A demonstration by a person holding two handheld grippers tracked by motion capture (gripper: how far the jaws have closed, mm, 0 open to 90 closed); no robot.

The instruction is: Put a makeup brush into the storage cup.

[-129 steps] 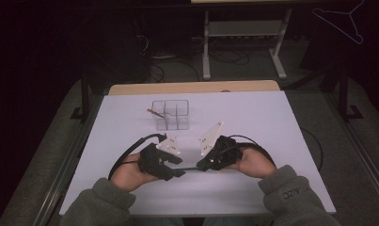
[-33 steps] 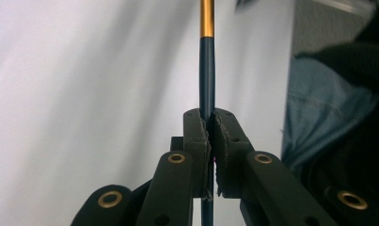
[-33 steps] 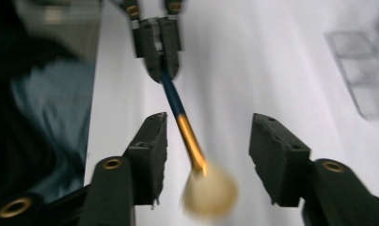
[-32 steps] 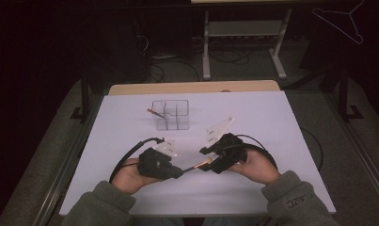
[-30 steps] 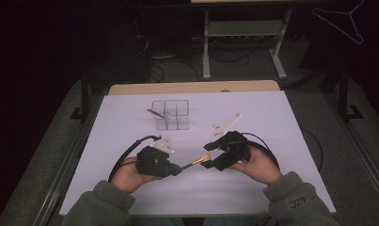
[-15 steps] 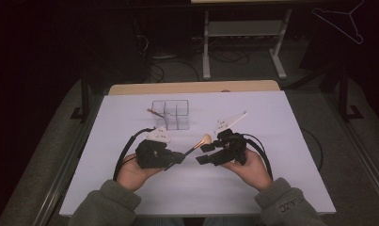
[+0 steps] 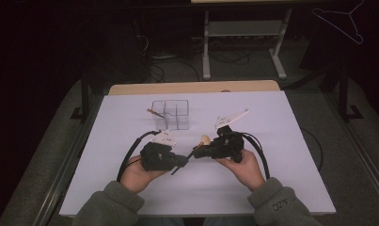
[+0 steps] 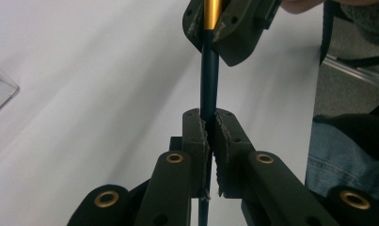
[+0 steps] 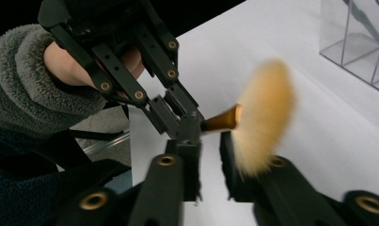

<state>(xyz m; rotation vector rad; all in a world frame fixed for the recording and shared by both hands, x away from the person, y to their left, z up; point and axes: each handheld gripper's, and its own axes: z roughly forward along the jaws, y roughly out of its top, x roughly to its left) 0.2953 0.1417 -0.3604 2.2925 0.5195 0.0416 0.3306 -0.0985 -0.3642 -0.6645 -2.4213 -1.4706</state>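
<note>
- Makeup brush (image 7: 196,150): held clear above the white table (image 7: 290,141), near the middle front, between the two tongs. Dark slim handle, gold ferrule, and a fluffy tan head (image 9: 264,115) pointing toward 1 o'clock in the high view.
- Handling, as judged: light, with a stiff, smooth and somewhat slippery handle; the soft bristles are easily crushed. The handle or ferrule is best gripped, never the head.
- Left gripper (image 8: 209,141): clenched on the lower handle.
- Right gripper (image 9: 207,155): jaws have just been closing around the gold ferrule (image 8: 211,14); in the left gripper view they are seen clamped on it.
- Clear divided organizer (image 7: 170,114): at 11 o'clock from the brush, well apart, with a thin stick-like item leaning in it.
- Hands and grey fleece sleeves (image 7: 281,205): at 6 o'clock.
</note>
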